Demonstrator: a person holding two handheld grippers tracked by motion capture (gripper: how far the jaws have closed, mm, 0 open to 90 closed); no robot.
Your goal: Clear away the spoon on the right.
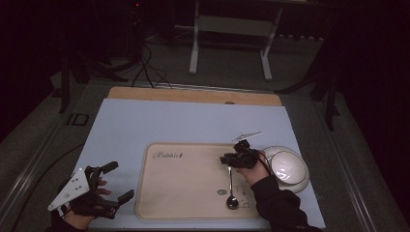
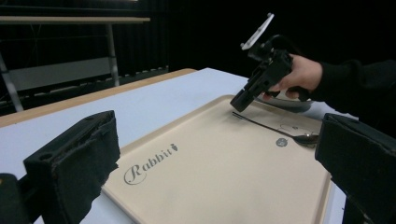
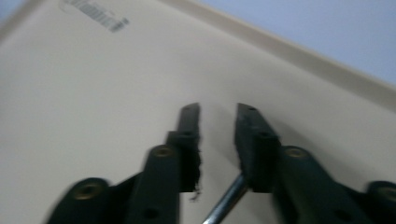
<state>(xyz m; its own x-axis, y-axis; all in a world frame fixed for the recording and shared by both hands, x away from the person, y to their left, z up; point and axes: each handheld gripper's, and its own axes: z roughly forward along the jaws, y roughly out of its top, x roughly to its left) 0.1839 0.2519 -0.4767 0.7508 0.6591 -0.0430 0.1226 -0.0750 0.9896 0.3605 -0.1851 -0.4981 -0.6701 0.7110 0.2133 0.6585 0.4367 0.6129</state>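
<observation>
Right gripper (image 1: pixel 231 159) fingers (image 3: pixel 189 135) a little apart over the thin shiny spoon (image 1: pixel 231 192), handle between them, spoon lying on the tan tray (image 1: pixel 183 193), right gripper view shows the gap up close, left gripper (image 1: pixel 113 186) fingers wide, holding nothing

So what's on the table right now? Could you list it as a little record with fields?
surface: pale blue mat on a wooden table
tray: beige tray, printed "Rabbit"
spoon: metal spoon lying on the tray, bowl toward the person
bowl: white bowl beside the tray's right edge
right gripper: over the spoon's handle end, jaws slightly apart, not pressing on the handle
left gripper: open, left of the tray, holding nothing
</observation>
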